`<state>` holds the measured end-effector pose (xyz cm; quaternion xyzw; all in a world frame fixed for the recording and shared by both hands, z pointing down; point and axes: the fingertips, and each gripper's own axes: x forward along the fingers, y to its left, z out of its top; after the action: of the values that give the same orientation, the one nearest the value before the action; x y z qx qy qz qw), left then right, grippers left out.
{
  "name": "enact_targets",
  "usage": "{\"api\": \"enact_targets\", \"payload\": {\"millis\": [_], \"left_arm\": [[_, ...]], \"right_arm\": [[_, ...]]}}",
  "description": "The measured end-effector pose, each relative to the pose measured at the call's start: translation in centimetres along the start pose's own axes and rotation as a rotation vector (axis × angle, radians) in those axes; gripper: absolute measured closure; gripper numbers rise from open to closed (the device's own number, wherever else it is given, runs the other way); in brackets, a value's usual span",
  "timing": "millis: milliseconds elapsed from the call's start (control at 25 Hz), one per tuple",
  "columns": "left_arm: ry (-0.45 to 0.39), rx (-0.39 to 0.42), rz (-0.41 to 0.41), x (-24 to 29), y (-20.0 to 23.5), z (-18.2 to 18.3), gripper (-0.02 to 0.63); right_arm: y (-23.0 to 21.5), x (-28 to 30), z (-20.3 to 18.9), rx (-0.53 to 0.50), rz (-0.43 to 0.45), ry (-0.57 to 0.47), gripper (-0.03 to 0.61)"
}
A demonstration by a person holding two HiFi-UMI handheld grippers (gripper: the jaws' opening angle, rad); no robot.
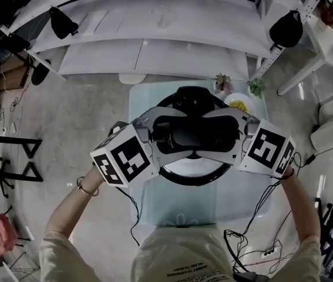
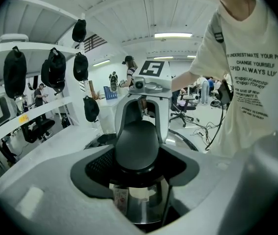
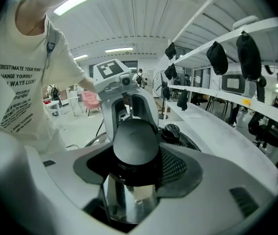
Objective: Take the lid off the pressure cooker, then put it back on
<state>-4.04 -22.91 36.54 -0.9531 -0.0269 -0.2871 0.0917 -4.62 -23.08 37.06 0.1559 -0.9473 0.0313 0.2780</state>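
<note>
1. On the glass table (image 1: 154,207), the pressure cooker (image 1: 197,170) stands in the middle.
2. The left gripper (image 1: 156,135) clamps the lid handle's (image 1: 194,133) left end.
3. The right gripper (image 1: 235,136) clamps the handle's right end.

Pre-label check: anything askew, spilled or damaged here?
Nothing stands out. The left gripper and right gripper clamp opposite ends of the black lid handle, roughly level. The pressure cooker sits on the glass table, with no spill visible.

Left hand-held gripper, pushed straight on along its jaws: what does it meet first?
The black lid handle: the left hand-held gripper has its jaws closed on one end of it. Beyond that, the right hand-held gripper faces it, closed on the handle's other end.
</note>
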Motion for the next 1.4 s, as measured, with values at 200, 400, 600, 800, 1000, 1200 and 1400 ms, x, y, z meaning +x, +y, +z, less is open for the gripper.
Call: {"api": "enact_targets", "payload": {"millis": [200, 400, 600, 800, 1000, 1200, 1400], "left_arm": [[0.0, 0.019, -0.008, -0.6, -0.6, 0.9, 0.33], [-0.012, 0.041, -0.028, -0.6, -1.5, 1.9, 0.33], [-0.022, 0.068, -0.037, -0.7, -2.7, 3.0, 0.33], [-0.02, 0.095, -0.047, -0.5, -4.1, 4.3, 0.33], [-0.014, 0.116, -0.04, 0.2, -5.7, 6.1, 0.33], [-0.005, 0.121, -0.023, 1.4, -7.7, 8.1, 0.33], [-0.011, 0.116, -0.003, 3.2, -9.9, 10.1, 0.33]], "right_arm": [[0.7, -0.7, 0.8, -0.001, -0.02, -0.005, 0.302], [1.5, -1.8, 0.9, 0.009, -0.051, 0.003, 0.302], [2.6, -2.9, 1.2, 0.008, -0.079, 0.01, 0.302], [3.9, -4.3, 1.3, 0.012, -0.103, -0.001, 0.302], [5.4, -6.2, 1.0, -0.01, -0.104, -0.018, 0.302], [6.9, -8.8, 0.2, -0.016, -0.108, -0.023, 0.302], [8.5, -11.5, -1.2, -0.032, -0.104, -0.01, 0.302]]}}
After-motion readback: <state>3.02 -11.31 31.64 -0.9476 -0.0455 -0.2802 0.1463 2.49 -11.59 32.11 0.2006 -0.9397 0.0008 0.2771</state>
